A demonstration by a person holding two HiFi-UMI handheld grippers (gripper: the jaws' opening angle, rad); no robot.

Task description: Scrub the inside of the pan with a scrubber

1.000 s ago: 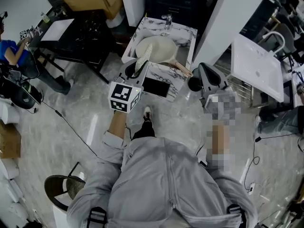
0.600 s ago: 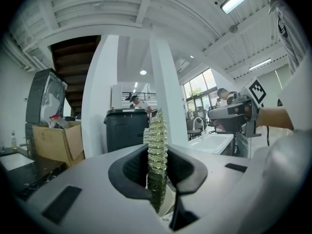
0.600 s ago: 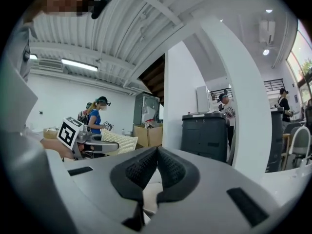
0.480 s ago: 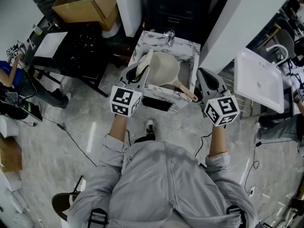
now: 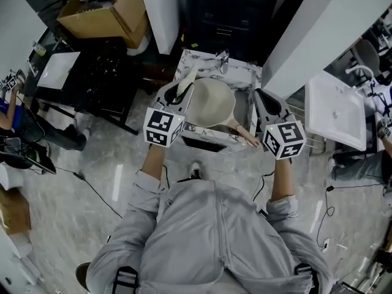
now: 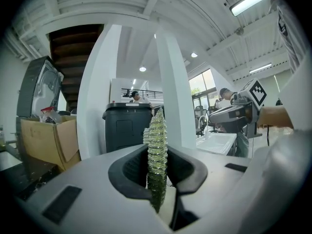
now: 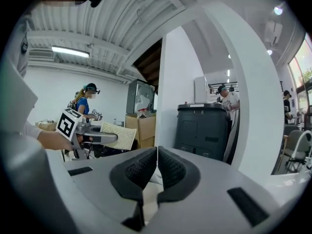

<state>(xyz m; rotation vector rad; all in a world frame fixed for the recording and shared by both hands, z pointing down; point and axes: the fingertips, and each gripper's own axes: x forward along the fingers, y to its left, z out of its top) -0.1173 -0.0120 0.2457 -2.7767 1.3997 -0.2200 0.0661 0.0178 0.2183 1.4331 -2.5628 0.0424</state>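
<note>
Since a second ago the left gripper (image 5: 178, 93) and the right gripper (image 5: 264, 100) have come forward, so that the pan (image 5: 214, 100) now lies between them rather than beyond them. Nearest in the head view is the person's grey jacket (image 5: 214, 237); both forearms reach out from it, each ending in a gripper with its marker cube uppermost. The left gripper's jaws are clamped on the scrubber (image 6: 157, 155), a yellow-green, knobbly sheet that stands upright and edge-on between them; in the right gripper view the same sheet shows its flat, pale face. The right gripper's jaws are pressed together with nothing between them. The scrubber's free end overlaps the pan's left rim in the head view; whether it touches the pan I cannot tell. The pan is pale and round, and sits on the marbled surface (image 5: 202, 59) just below the tap (image 5: 222, 59); its handle (image 5: 242, 133) points back toward the person's right, ending near the right gripper. Farther off stand a black table (image 5: 92, 66), a cardboard box (image 5: 104, 8), a dark bin (image 6: 127, 128) and white columns (image 6: 97, 91); other people are at work in the background.
</note>
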